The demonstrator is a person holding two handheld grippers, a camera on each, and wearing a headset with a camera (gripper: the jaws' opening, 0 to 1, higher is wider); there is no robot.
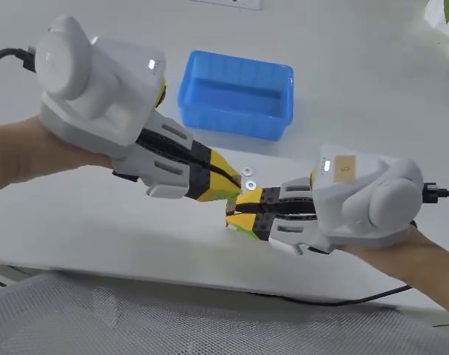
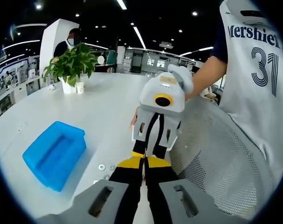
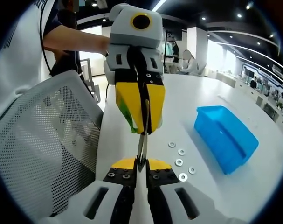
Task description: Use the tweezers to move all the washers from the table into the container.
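Metal tweezers (image 3: pixel 142 148) span both grippers, tip to tip. The right gripper (image 3: pixel 140 169) has its jaws closed on one end; the left gripper (image 3: pixel 145 127) has its jaws closed on the other. Five washers (image 3: pixel 179 162) lie on the white table (image 1: pixel 357 111), near the blue container (image 3: pixel 225 135), outside it.

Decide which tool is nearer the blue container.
Left. The left tool lies just beside the container; the right tool sits farther off, beyond the washers. Both grip the tweezers.
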